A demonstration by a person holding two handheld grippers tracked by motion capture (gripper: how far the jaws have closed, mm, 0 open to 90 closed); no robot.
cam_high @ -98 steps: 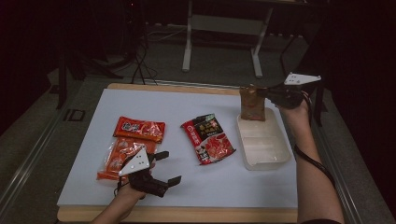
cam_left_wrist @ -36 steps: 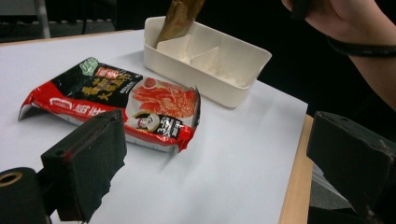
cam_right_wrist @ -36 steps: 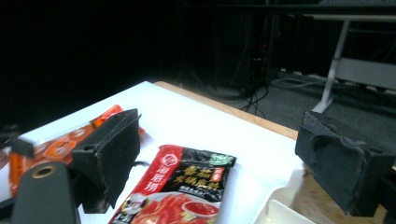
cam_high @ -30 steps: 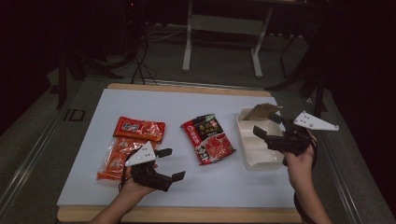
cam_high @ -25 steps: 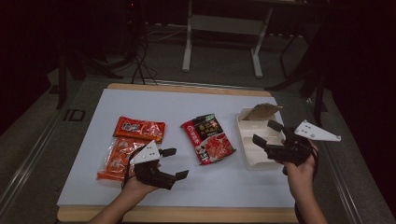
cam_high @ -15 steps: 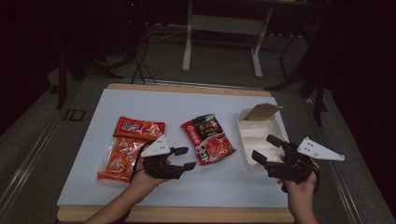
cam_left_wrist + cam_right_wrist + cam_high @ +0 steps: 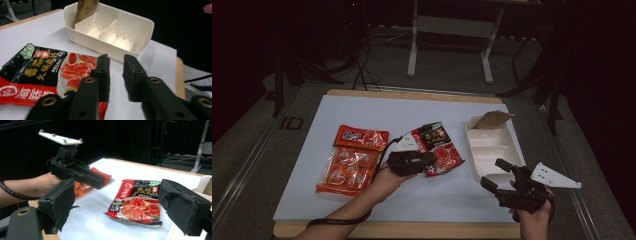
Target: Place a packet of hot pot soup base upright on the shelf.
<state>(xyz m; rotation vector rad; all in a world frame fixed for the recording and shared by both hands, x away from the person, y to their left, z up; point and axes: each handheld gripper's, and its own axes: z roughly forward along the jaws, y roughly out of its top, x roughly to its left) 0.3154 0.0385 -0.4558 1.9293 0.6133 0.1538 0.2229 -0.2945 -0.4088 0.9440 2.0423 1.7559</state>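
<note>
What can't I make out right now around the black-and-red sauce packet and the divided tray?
- Black-and-red packet: in the high view the left gripper covers its left edge; contact cannot be told.
- Same packet, left gripper view: lower corner hidden behind the jaws.
- Brown pouch in the white tray: top cut off by the frame edge.
- Orange packs: print too small to read.

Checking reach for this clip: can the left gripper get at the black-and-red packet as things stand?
Probably yes. The left gripper hovers at the packet edge with its jaws open; nothing lies between them, and the tray sits apart.
</note>
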